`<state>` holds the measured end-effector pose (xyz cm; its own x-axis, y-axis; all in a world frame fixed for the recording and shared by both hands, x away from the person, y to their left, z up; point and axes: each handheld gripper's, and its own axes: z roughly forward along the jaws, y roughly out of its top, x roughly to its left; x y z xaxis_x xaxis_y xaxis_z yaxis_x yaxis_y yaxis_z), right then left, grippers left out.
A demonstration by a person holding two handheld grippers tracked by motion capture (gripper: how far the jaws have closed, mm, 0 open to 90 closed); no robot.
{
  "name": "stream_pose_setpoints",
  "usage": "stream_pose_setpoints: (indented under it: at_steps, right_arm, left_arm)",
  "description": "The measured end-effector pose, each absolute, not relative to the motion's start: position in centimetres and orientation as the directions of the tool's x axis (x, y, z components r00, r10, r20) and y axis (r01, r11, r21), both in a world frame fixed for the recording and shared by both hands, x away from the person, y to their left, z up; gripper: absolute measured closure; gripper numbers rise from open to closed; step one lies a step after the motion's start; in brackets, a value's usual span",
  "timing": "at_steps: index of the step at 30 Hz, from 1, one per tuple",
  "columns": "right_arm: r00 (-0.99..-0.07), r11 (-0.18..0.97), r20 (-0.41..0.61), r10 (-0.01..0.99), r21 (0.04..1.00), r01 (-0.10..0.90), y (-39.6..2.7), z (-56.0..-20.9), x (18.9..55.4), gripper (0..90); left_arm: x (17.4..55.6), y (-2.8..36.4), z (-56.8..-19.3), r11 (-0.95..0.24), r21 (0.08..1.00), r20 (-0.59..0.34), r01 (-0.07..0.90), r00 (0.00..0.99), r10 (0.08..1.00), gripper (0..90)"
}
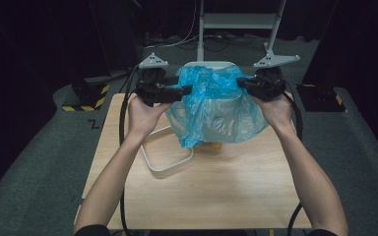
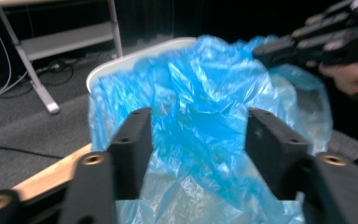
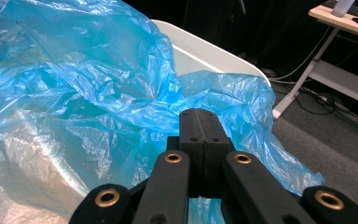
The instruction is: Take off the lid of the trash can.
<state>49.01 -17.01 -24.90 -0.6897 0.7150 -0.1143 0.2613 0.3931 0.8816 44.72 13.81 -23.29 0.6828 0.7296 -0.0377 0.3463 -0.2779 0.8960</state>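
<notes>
Blue bin liner [image 1: 211, 105] is draped over the white bin [image 1: 210, 65] at the far tabletop [image 1: 216, 196] edge. Right claw [image 3: 204, 122] is clamped shut on its right edge. Left claw [image 2: 198, 135] stands part open, film between the jaws but not pinched (should be closed before pulling). Hem to be stretched evenly over the rim.

bag [image 1: 216, 105] over bin [image 1: 209, 64], ring [image 1: 166, 156] left (on table [image 1: 226, 196])

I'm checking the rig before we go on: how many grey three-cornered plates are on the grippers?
2. One grey plate tops the left gripper, at the blue bag's left edge; the other grey plate tops the right gripper at its right edge.
</notes>
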Motion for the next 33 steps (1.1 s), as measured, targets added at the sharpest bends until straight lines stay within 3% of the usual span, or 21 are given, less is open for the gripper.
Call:
stream_pose_setpoints:
  at_steps: [5,8,15,21,24,30,33]
  right_arm:
    - [-0.689,0.390,-0.116,0.716,0.884,0.257,-17.1,-24.8,48.8,89.8]
    - [-0.687,0.384,-0.114,0.717,0.888,0.253,-17.4,-24.7,48.7,88.1]
    - [-0.658,0.313,-0.086,0.749,0.920,0.236,-18.3,-24.1,48.6,66.5]
    - [-0.638,0.309,-0.090,0.765,0.920,0.241,-18.9,-24.1,48.8,59.1]
    - [-0.636,0.306,-0.082,0.768,0.918,0.252,-19.2,-24.2,49.0,61.9]
    - [-0.656,0.333,-0.082,0.750,0.904,0.268,-19.3,-24.5,49.5,87.2]
    - [-0.651,0.329,-0.086,0.754,0.907,0.262,-19.1,-24.6,49.8,90.0]
  left_arm:
    - [45.4,13.2,-23.9,-0.331,0.882,0.001,0.335,0.701,0.714,75.9]
    - [45.8,13.2,-24.0,-0.354,0.872,0.019,0.337,0.701,0.713,85.2]
    - [46.9,14.3,-24.1,-0.368,0.868,0.054,0.334,0.672,0.739,89.9]
    - [48.0,15.4,-24.5,-0.343,0.867,0.033,0.361,0.646,0.763,89.9]
    - [48.5,15.8,-24.7,-0.337,0.867,0.031,0.367,0.635,0.772,90.0]
    - [49.6,15.9,-24.9,-0.323,0.870,0.024,0.372,0.623,0.782,90.0]
    - [50.3,15.7,-25.0,-0.317,0.873,0.028,0.370,0.611,0.791,90.0]
